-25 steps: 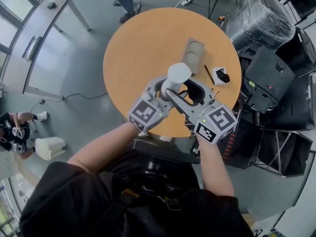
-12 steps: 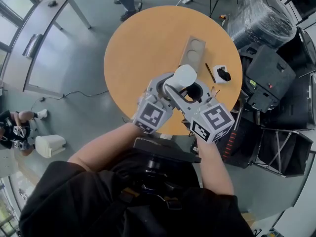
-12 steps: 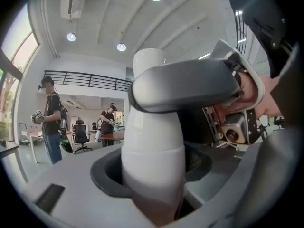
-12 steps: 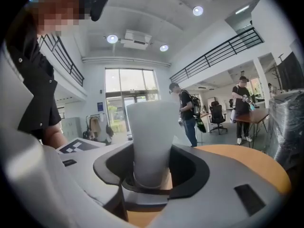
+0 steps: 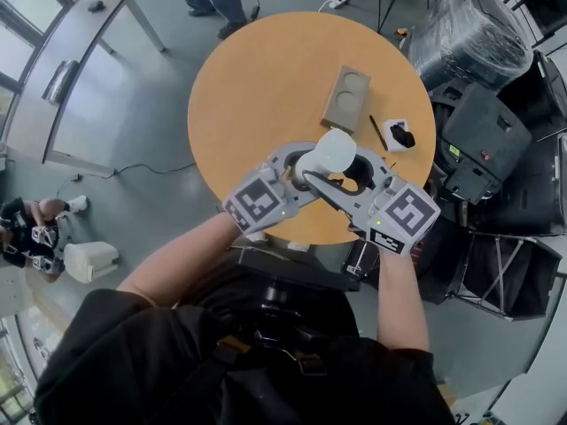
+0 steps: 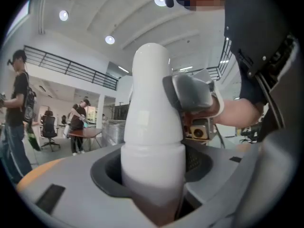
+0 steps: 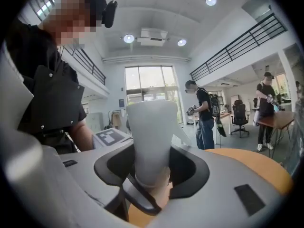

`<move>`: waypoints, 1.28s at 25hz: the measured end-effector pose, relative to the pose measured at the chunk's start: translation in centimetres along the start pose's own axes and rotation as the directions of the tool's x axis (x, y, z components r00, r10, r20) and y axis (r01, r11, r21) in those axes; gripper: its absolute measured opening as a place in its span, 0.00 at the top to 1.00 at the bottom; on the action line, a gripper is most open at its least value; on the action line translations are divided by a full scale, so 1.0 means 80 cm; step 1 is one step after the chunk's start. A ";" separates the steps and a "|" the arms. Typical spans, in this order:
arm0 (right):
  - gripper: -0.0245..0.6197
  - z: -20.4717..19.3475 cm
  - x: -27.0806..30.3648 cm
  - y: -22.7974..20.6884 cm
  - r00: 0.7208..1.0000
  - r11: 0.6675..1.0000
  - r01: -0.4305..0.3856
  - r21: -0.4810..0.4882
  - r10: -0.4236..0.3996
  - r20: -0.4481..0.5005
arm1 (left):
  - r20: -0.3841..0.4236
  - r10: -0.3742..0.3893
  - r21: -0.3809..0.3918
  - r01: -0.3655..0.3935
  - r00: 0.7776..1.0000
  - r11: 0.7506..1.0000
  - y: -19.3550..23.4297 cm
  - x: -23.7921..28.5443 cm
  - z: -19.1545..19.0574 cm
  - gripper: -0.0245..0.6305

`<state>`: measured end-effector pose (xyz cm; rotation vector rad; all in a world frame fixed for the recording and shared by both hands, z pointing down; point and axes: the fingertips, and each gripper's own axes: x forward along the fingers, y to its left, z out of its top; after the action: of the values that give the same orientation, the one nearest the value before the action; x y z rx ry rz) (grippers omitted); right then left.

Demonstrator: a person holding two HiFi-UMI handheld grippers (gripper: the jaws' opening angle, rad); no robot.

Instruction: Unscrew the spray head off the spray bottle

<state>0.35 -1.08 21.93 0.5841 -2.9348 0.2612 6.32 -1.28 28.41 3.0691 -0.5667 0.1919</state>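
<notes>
Round table (image 5: 257, 87) fills centre frame, its near edge hidden by the arms. Two grippers meet at lower centre. Left gripper (image 5: 297, 166) is clamped on the lower body of the one white spray bottle (image 5: 326, 153). Right gripper (image 5: 354, 168), jaws just been closing, grips the bottle's upper part. Bottle upright, long axis vertical, domed top toward camera. Nozzle not made out. One cardboard tray (image 5: 345, 98), upper centre.

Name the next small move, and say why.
Probably finish closing the right gripper on the narrower end of the bottle, then twist. The left gripper clamps the bottle's wide body. The right jaws have just been closing around the other end; whether they press yet is unclear.
</notes>
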 end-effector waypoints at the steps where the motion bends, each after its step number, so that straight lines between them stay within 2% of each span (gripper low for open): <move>1: 0.63 0.000 -0.003 0.003 0.999 0.999 -0.032 -0.021 0.032 -0.011 | -0.007 -0.056 0.000 0.056 0.998 0.998 -0.007 0.000 -0.002 0.52; 4: 0.63 0.001 -0.008 0.014 0.995 0.994 -0.099 -0.056 0.097 -0.031 | -0.011 -0.149 0.014 0.150 0.989 0.989 -0.021 -0.002 -0.002 0.52; 8: 0.62 0.000 -0.011 0.018 0.993 0.991 -0.121 -0.049 0.120 -0.018 | 0.020 -0.174 -0.014 0.175 0.984 0.985 -0.027 -0.004 0.003 0.52; 11: 0.60 -0.001 -0.008 0.016 0.994 0.993 -0.105 -0.056 0.104 -0.025 | 0.044 -0.154 -0.026 0.155 0.987 0.987 -0.025 -0.003 0.006 0.52; 14: 0.50 -0.009 -0.008 0.013 0.996 0.996 -0.081 -0.043 0.079 -0.047 | 0.064 -0.109 -0.034 0.111 0.992 0.993 -0.020 -0.001 0.008 0.52; 15: 0.49 -0.009 -0.010 0.011 0.997 0.998 -0.063 -0.031 0.062 -0.047 | 0.070 -0.087 -0.040 0.090 0.994 0.995 -0.017 0.000 0.008 0.52; 18: 0.49 -0.001 -0.017 -0.005 0.998 0.998 0.058 0.007 -0.058 -0.012 | 0.069 0.033 -0.047 -0.030 0.997 0.998 0.004 0.000 0.007 0.52; 21: 0.49 0.014 -0.016 -0.020 0.978 0.979 0.203 0.029 -0.205 0.045 | 0.071 0.177 -0.050 -0.174 0.982 0.983 0.032 -0.003 0.013 0.52; 24: 0.50 0.025 -0.004 -0.028 0.957 0.960 0.277 0.045 -0.279 0.078 | 0.073 0.252 -0.050 -0.249 0.965 0.967 0.051 -0.001 0.018 0.52; 27: 0.52 0.030 0.005 -0.042 0.929 0.932 0.360 0.045 -0.362 0.080 | 0.043 0.309 -0.020 -0.308 0.950 0.951 0.061 0.005 0.014 0.52; 29: 0.62 0.030 0.007 -0.048 0.915 0.918 0.396 0.016 -0.396 0.071 | 0.035 0.326 -0.022 -0.325 0.945 0.945 0.062 0.008 0.010 0.52; 32: 0.64 0.029 0.007 -0.044 0.937 0.938 0.345 -0.028 -0.343 0.068 | 0.054 0.275 -0.046 -0.272 0.960 0.961 0.054 0.012 0.011 0.52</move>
<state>0.99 -4.90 20.27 1.1001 -2.8184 0.1458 5.74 -5.70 27.63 2.9557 -0.9864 0.0895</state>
